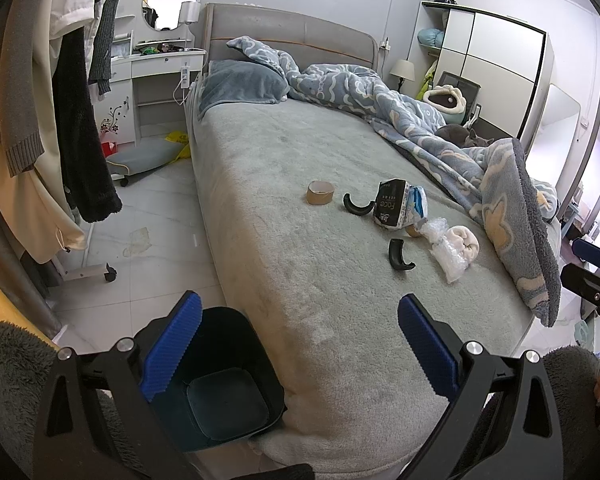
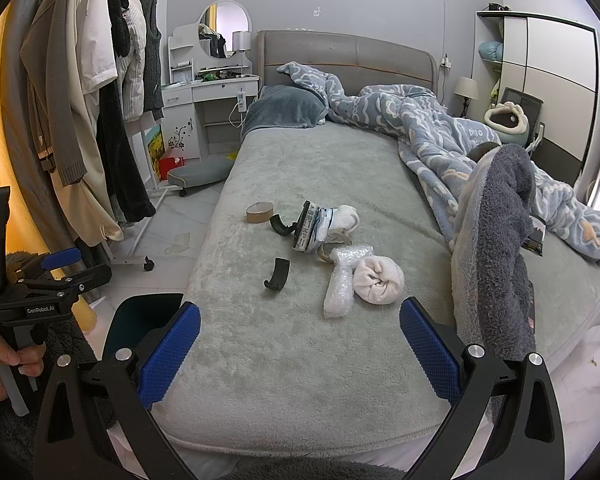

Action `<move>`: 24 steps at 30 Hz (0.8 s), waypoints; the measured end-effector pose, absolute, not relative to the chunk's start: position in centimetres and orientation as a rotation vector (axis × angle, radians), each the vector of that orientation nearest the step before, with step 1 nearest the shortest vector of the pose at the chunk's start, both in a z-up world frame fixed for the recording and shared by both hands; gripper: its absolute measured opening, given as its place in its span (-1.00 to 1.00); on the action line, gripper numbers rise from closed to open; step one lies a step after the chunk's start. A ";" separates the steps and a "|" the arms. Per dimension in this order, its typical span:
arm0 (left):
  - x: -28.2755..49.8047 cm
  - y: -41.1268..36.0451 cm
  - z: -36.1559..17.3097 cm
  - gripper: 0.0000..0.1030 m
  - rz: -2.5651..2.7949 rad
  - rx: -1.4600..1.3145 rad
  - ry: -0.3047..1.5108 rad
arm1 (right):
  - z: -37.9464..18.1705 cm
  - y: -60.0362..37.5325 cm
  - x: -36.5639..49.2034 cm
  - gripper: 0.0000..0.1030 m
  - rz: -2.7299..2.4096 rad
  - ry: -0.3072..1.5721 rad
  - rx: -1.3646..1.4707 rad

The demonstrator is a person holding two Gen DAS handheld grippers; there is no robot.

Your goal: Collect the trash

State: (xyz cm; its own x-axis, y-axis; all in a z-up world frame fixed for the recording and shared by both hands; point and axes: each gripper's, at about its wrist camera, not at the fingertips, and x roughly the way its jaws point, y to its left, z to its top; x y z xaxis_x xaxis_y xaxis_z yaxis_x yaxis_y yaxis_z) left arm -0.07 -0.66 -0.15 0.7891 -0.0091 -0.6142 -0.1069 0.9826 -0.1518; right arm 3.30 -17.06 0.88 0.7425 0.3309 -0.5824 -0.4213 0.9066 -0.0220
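Trash lies on the grey bed: a brown tape roll, two black curved plastic pieces, a crumpled tissue pack, clear bubble wrap and a rolled white cloth. A black bin stands on the floor by the bed's near left corner. My left gripper is open and empty above that corner. My right gripper is open and empty over the near bed edge.
A blue patterned duvet covers the bed's right side. A clothes rack on wheels stands left. A white dresser and floor cushion sit at the back left. A wardrobe stands right.
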 end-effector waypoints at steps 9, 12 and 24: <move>-0.1 -0.7 -0.2 0.94 0.053 -0.183 0.660 | 0.9 -17.1 3.3 0.95 0.414 0.608 -0.156; -0.1 -0.8 -0.2 0.94 0.052 -0.180 0.660 | 0.9 -17.1 3.3 0.95 0.414 0.607 -0.156; -0.1 -1.1 -0.3 0.94 0.051 -0.182 0.662 | 1.0 -17.2 3.4 0.95 0.414 0.609 -0.156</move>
State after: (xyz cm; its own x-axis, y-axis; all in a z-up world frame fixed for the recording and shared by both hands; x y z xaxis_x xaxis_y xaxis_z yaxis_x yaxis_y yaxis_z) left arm -0.09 -1.10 -0.33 0.7884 -0.0106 -0.6151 -0.1048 0.9829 -0.1513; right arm 3.38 -17.17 0.95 0.7415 0.3303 -0.5840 -0.4210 0.9068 -0.0217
